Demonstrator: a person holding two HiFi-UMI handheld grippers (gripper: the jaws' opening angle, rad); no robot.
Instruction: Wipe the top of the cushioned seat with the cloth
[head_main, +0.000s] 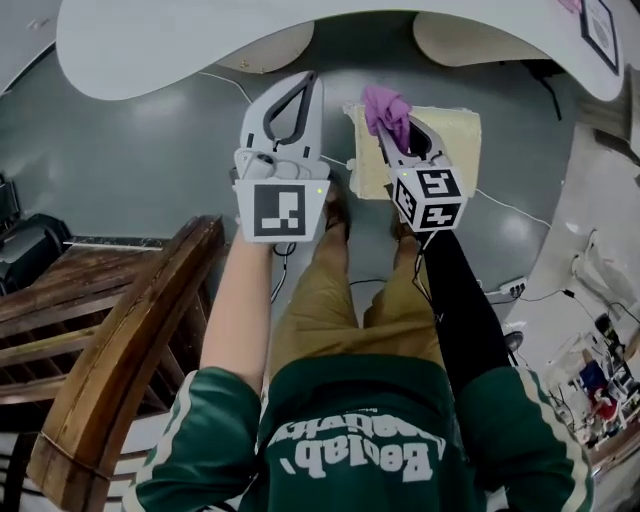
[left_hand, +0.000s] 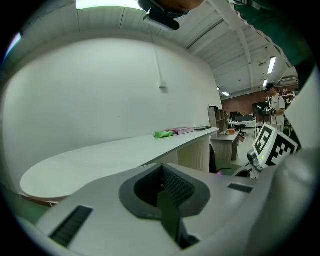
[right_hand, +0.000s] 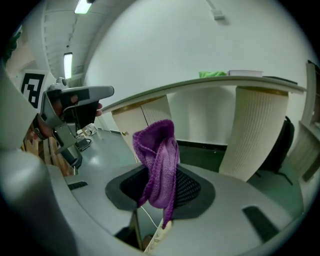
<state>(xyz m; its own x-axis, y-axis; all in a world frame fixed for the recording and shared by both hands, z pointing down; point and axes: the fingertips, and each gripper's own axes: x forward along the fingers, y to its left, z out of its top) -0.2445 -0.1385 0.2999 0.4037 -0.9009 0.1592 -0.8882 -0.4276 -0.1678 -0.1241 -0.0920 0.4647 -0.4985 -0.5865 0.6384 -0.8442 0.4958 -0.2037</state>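
1. Bringing the cloth (head_main: 385, 105) down onto the cushioned seat (head_main: 450, 135) looks to be the step in hand. The seat lies on the floor (head_main: 150, 170) below the right gripper (head_main: 398, 132), and the cloth is up in the air, not touching it.
2. The right fingers are clenched on the purple cloth (right_hand: 159, 160). It bunches up past the fingertips, and a tail droops between them.
3. To do it well, tip those fingers downward so the soft bunched end meets the pale top, not the hard fingertips.
4. Grip firmly, because the loose knit will likely drag on the fabric. Sweep in overlapping strokes from one edge of the seat to the other, and watch for the light seat sliding.
5. The left gripper (head_main: 308, 85) has its fingers closed together on nothing (left_hand: 167, 200). They point out level at the white desk (left_hand: 100, 155) ahead, with no part of the seat beneath them.
6. Both forearms reach forward from the body, with the grippers side by side and close to each other.
7. Both marker cubes face up toward the head, and the right fingers point roughly level, not yet angled toward the seat.
8. How high the cloth hangs above the seat I cannot tell.
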